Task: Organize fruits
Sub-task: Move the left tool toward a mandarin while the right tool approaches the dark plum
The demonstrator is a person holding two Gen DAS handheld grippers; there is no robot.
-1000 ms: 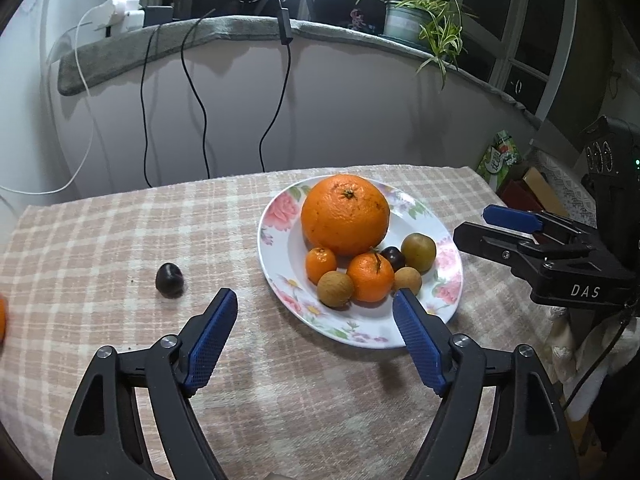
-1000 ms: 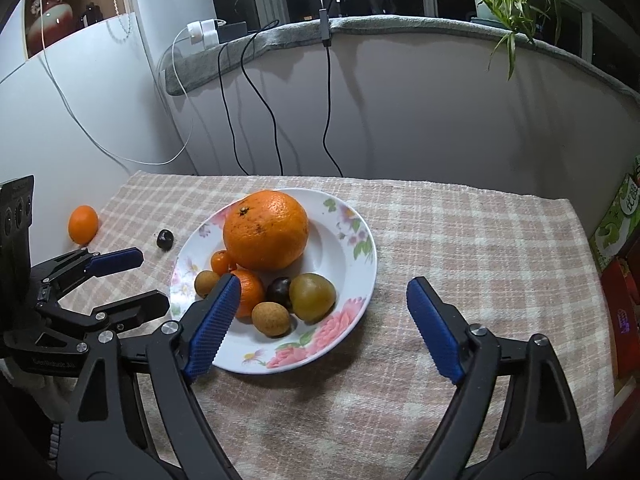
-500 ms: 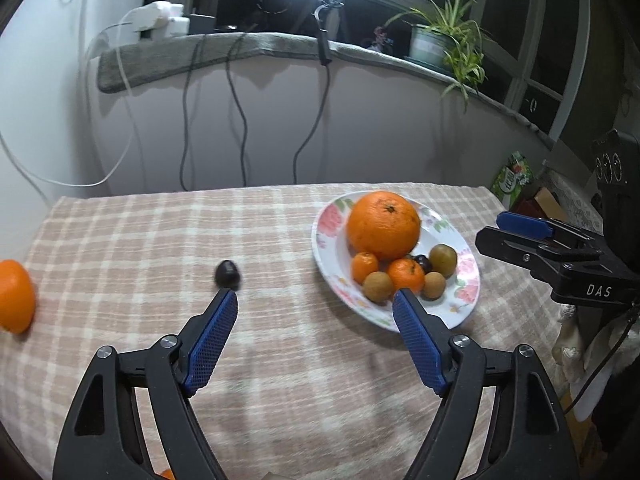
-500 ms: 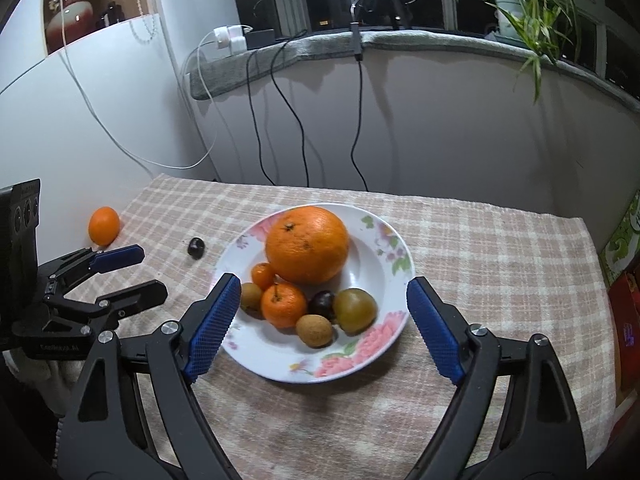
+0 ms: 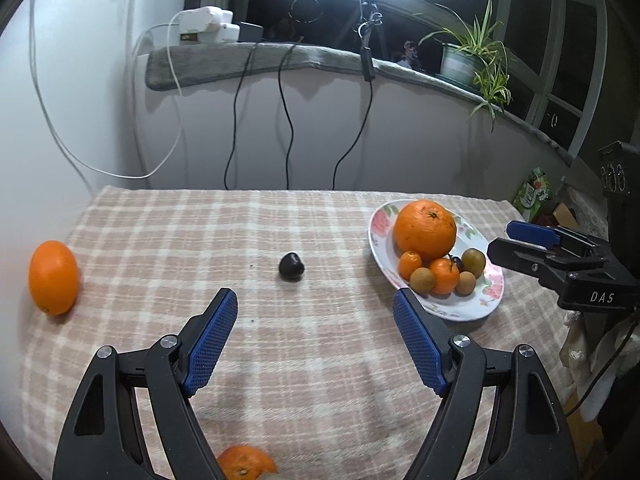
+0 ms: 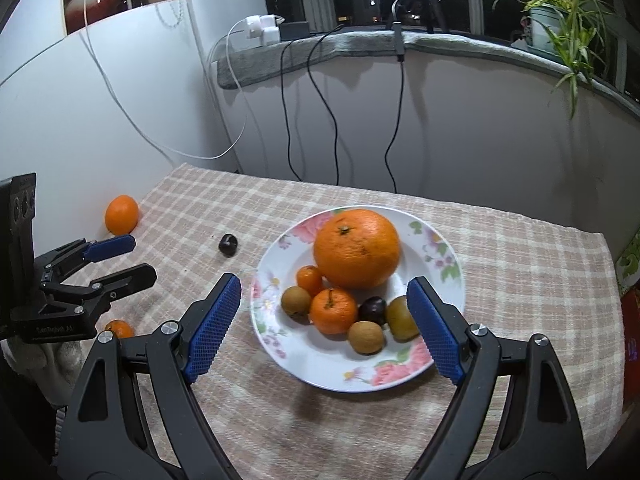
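Note:
A floral plate (image 6: 434, 248) (image 5: 380, 236) holds a big orange (image 6: 356, 248), small oranges, brown fruits and a dark plum. Loose on the checked cloth lie a dark plum (image 5: 291, 266) (image 6: 228, 244), an orange (image 5: 53, 277) (image 6: 121, 214) at the far left and a small orange (image 5: 245, 462) (image 6: 118, 328) near the front edge. My left gripper (image 5: 314, 340) is open and empty, a little short of the loose plum. My right gripper (image 6: 324, 324) is open and empty above the plate's near side.
A curved white wall with a grey ledge (image 5: 256, 62), hanging cables and a potted plant (image 5: 476, 60) stands behind the table. A green carton (image 5: 534, 192) and boxes sit off the table's right edge.
My left gripper has swung left and back, so the loose plum now sits ahead of it and the far-left orange shows. My right gripper has moved in over the plate.

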